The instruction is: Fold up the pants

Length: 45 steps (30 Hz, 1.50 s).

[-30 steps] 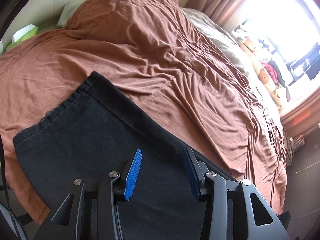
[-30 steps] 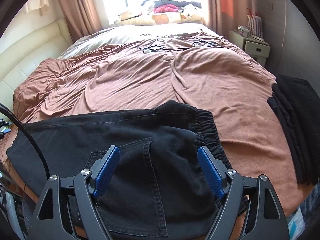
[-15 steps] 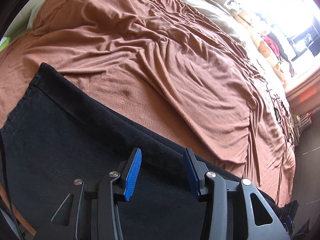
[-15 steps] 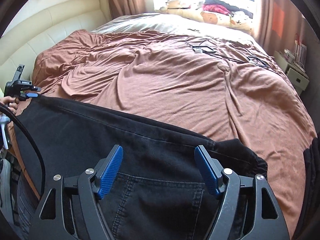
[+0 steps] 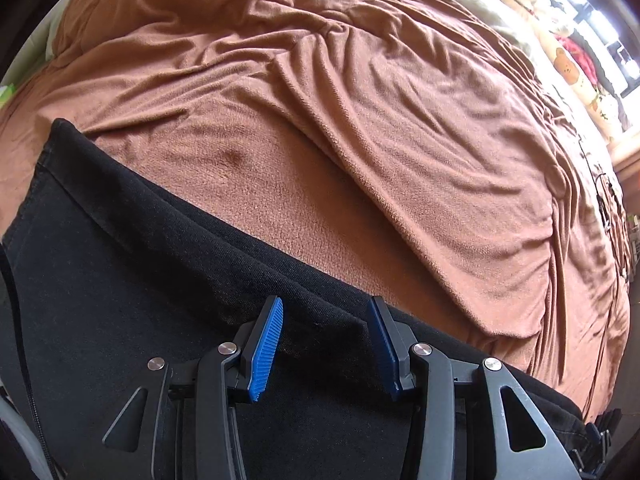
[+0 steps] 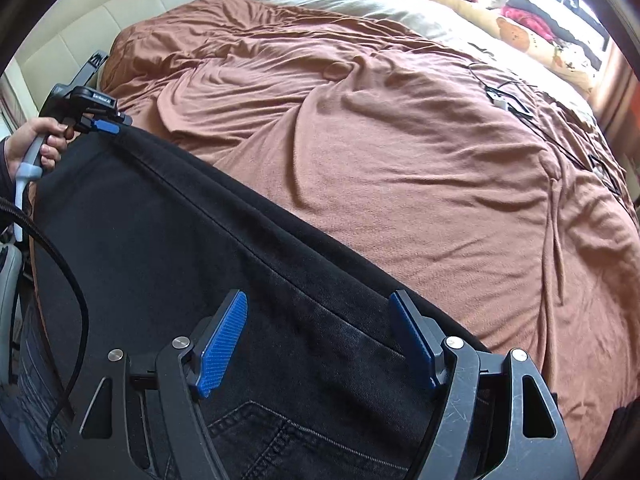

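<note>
Beneath both parted grippers, black pants lie flat

The pants are matt black denim with a coarse weave. The bedspread is soft, wrinkled brown fleece. The tongs' pads are ribbed blue plastic.

Bed under a rumpled brown blanket

The bed wore a wrinkled blanket; black pants lay flat on it beneath the right gripper, with cables and plush toys far ahead.
</note>
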Tool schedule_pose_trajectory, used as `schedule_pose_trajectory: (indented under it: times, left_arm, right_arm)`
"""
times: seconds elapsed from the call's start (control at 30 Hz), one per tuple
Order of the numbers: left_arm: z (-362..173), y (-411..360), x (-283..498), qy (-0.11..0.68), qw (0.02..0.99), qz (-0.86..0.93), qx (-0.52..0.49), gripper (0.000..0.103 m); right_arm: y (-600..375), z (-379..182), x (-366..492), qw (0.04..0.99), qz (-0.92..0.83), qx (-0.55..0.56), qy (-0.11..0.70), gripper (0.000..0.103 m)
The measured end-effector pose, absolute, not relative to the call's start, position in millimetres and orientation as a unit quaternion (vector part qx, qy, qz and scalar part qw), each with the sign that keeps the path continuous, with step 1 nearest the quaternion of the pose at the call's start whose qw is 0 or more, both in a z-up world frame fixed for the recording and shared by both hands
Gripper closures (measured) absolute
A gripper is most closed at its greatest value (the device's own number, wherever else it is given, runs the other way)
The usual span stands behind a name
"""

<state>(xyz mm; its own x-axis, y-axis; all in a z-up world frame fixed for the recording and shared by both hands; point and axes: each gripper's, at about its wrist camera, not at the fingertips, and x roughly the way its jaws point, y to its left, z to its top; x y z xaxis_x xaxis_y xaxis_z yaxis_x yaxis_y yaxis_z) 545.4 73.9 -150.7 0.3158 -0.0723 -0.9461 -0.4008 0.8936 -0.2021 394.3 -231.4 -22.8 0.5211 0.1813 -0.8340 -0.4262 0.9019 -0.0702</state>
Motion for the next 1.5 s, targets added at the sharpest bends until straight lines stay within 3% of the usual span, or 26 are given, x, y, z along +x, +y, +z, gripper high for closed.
schedule_pose_trajectory:
  times: [0.53,0.6,0.63,0.67,0.7,0.83,1.17,1.5]
  left_arm:
    - [-172.9,73.8,560.6,0.608,0.758,0.131,-0.198,0.057]
    - [-174.7,71.7,565.6,0.61,0.756,0.138,-0.192,0.062]
    - [-175.5,70.9,567.0,0.61,0.757,0.145,-0.183,0.073]
    - [-175.6,71.0,567.9,0.609,0.758,0.151,-0.177,0.088]
    - [-175.0,71.3,568.1,0.607,0.76,0.153,-0.176,0.095]
    - [-167.7,75.9,562.6,0.592,0.772,0.138,-0.187,0.101]
    - [-142.0,89.0,552.4,0.553,0.793,0.111,-0.23,0.102]
    - [-175.0,90.2,559.1,0.56,0.786,0.113,-0.236,0.101]
  right_arm:
    - [-199.3,-79.2,461.5,0.808,0.213,-0.183,0.518,0.043]
    - [-199.2,-77.9,459.5,0.81,0.217,-0.182,0.514,0.058]
    - [-198.6,-76.4,459.1,0.812,0.216,-0.183,0.51,0.065]
    - [-198.1,-74.6,458.6,0.816,0.209,-0.187,0.505,0.083]
    - [-199.3,-73.1,458.7,0.82,0.198,-0.191,0.502,0.098]
    - [-199.2,-65.2,453.4,0.833,0.186,-0.189,0.486,0.102]
    - [-198.3,-45.7,440.6,0.857,0.149,-0.194,0.454,0.103]
    - [-194.8,-81.1,464.2,0.844,0.114,-0.18,0.491,0.103]
